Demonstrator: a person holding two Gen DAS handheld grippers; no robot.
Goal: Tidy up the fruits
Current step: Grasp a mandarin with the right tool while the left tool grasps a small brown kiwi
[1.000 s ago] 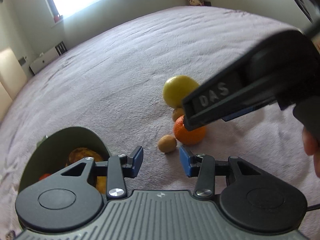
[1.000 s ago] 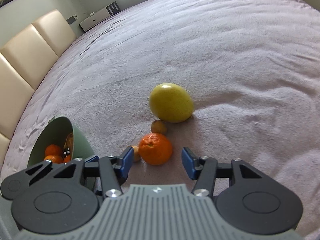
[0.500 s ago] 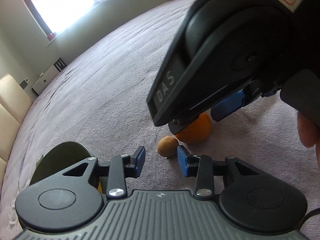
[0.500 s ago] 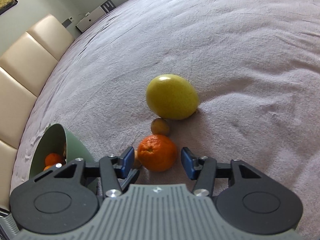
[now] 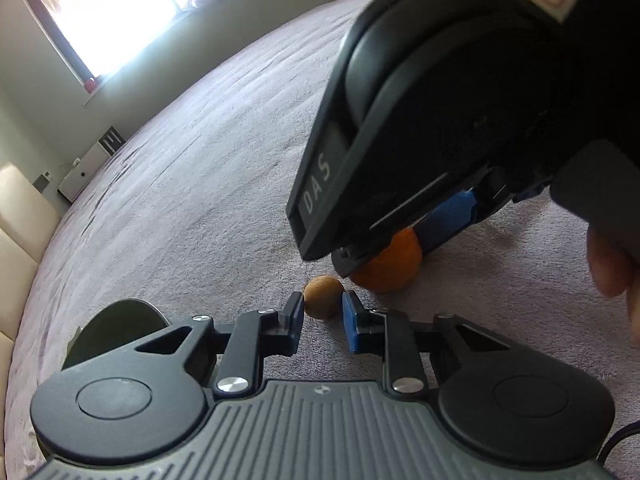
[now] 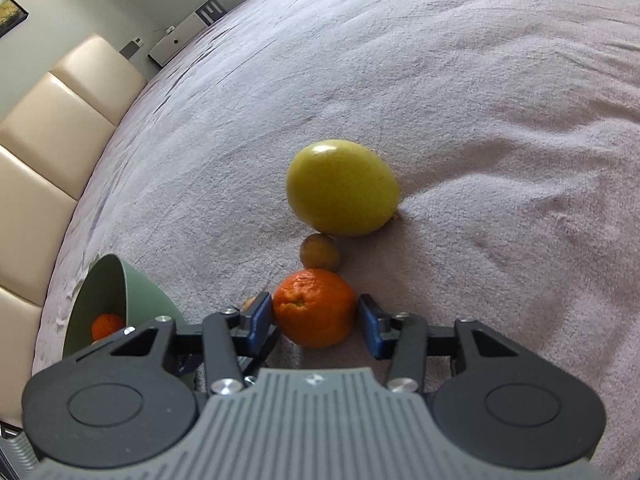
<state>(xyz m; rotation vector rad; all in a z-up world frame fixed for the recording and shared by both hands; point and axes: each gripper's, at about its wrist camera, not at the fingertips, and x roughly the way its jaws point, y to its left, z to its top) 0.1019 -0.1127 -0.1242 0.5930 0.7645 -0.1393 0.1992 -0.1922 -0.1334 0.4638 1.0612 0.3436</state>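
Note:
On the mauve blanket, my left gripper (image 5: 322, 312) is closing on a small brown fruit (image 5: 324, 294), with both blue pads touching its sides. Just beyond lies an orange (image 6: 314, 306). My right gripper (image 6: 316, 312) is closing around the orange, its pads against both flanks. In the left wrist view the orange (image 5: 388, 268) shows under the right gripper's black body. Behind the orange sit a second small brown fruit (image 6: 320, 252) and a large yellow fruit (image 6: 342, 188). A green bowl (image 6: 140, 292) holding an orange fruit (image 6: 106, 326) stands to the left.
The green bowl's rim (image 5: 116, 312) is close to my left gripper's left side. A person's fingers (image 5: 612, 264) hold the right gripper. Beige cushions (image 6: 48, 168) edge the blanket on the left. A white unit (image 6: 180, 36) stands at the far wall.
Both grippers have sunk toward the fruit and their jaws have narrowed, the left onto the small brown fruit, the right onto the orange. The right gripper now hides the yellow fruit in the left view.

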